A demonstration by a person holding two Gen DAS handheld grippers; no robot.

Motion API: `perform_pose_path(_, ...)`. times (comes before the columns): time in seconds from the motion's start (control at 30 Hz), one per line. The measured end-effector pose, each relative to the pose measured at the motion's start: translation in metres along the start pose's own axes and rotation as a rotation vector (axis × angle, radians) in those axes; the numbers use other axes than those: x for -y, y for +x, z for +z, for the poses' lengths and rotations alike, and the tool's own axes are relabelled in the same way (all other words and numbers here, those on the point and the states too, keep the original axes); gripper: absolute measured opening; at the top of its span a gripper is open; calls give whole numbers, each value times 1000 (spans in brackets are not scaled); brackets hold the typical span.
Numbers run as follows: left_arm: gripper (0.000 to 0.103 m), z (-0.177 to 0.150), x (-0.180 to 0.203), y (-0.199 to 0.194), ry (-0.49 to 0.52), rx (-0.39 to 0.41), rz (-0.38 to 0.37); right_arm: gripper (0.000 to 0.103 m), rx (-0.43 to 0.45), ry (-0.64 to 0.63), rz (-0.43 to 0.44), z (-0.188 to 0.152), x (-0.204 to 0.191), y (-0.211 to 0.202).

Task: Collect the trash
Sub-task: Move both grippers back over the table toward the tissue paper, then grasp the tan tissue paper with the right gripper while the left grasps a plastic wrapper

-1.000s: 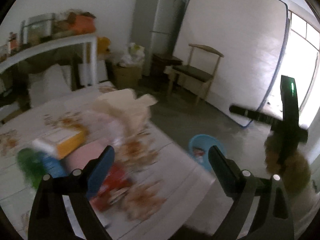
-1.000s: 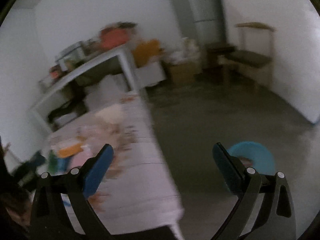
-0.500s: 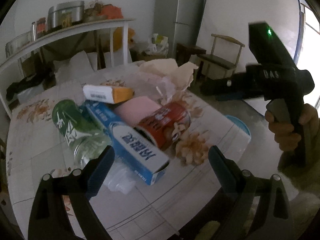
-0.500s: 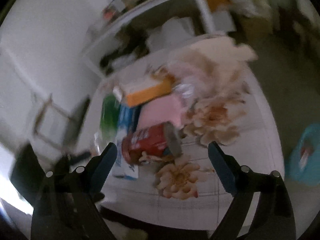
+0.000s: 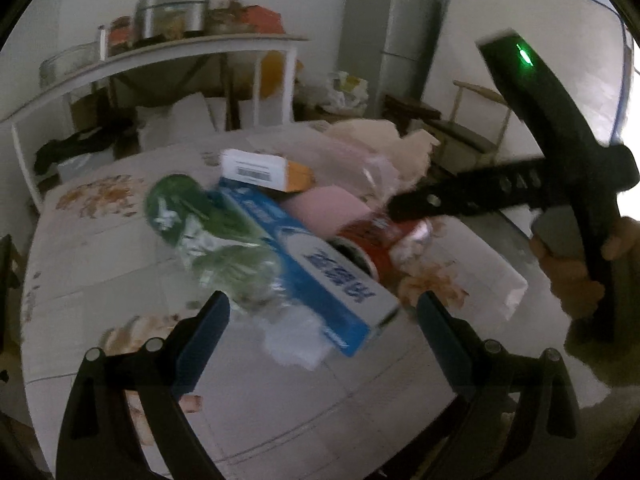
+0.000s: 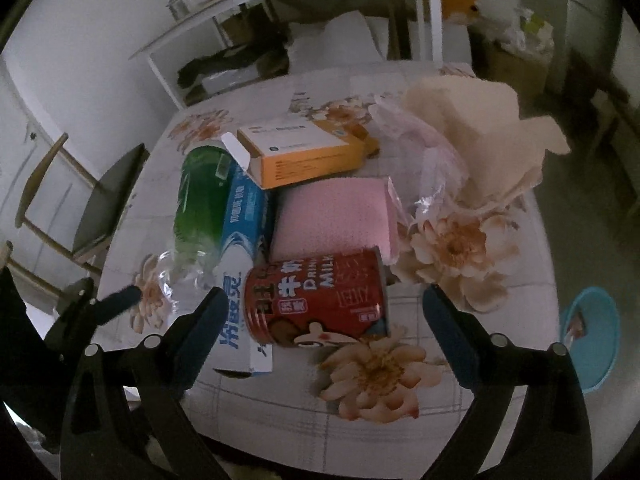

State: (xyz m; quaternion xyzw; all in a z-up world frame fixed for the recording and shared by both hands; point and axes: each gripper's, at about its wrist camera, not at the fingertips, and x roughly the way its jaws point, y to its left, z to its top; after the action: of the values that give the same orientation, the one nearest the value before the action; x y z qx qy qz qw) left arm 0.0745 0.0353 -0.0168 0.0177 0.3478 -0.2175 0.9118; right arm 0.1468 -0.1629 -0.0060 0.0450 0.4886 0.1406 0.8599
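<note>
Trash lay heaped mid-bench; nearest the right gripper was a red can on its side. Its fingers, opening wide, straddled it untouched; lowering squarely before closing seemed wise. The left gripper gaped empty over a blue box.

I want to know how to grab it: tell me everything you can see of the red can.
The red can is a metal drink tin lying on its side on the flowered tablecloth, label with white lettering facing up. It looks undented. The pink packet lies behind it, the blue box alongside. It lies ahead of the right claw, untouched.
</note>
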Motion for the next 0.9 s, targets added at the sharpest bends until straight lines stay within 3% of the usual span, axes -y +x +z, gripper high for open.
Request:
perform_pose_path(0.3, 80, 10, -35, -3, -170, 30, -10, 93, 114, 106, -24, 17, 33, -23)
perform_pose_path(0.43, 73, 19, -31, 0, -196, 44, -52, 81, 143, 90, -44, 39, 40, -17)
perform_pose_path(0.53, 67, 31, -23, 4, -183, 48, -70, 67, 148, 96, -73, 55, 47, -10)
perform_pose_path(0.67, 63, 48, -9, 9, -146, 53, -99, 65, 216, 169, -29, 63, 65, -26)
perform_pose_path(0.9, 62, 98, 24, 44, -74, 16, -195, 62, 288, 283, -68, 66, 121, -50)
